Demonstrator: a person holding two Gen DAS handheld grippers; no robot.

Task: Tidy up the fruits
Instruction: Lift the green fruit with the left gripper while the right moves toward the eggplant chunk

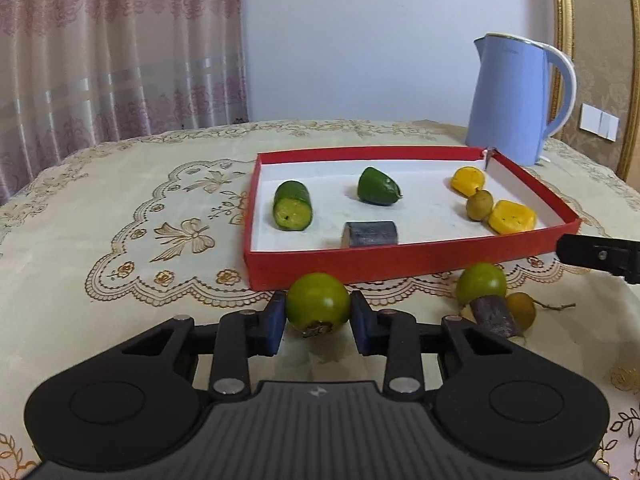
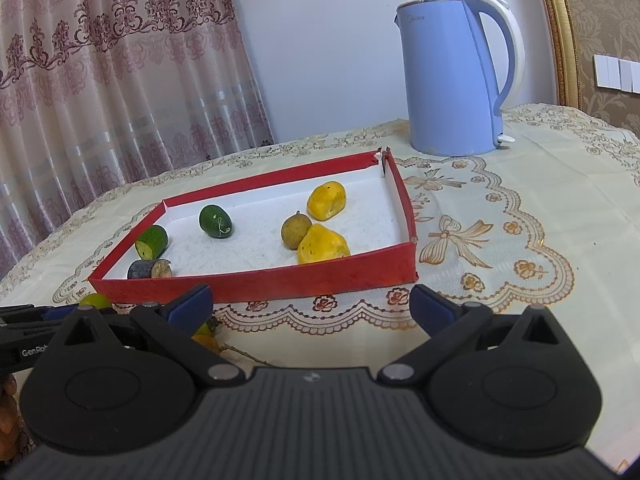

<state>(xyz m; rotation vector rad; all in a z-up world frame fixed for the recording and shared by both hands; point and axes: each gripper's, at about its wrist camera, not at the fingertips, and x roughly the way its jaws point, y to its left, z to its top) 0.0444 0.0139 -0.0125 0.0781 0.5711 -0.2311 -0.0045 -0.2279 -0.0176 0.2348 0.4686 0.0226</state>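
My left gripper is shut on a round green fruit that rests on the tablecloth just in front of the red tray. Inside the tray lie two green cucumber pieces, a dark chunk, two yellow pieces and a small brown fruit. To the right, outside the tray, a second green fruit, a dark chunk and a brownish fruit sit together. My right gripper stands open and empty over the cloth, near the tray's front wall.
A blue electric kettle stands behind the tray's far right corner and appears in the right wrist view too as the kettle. A curtain and a white wall close off the back. The embroidered tablecloth stretches to the left of the tray.
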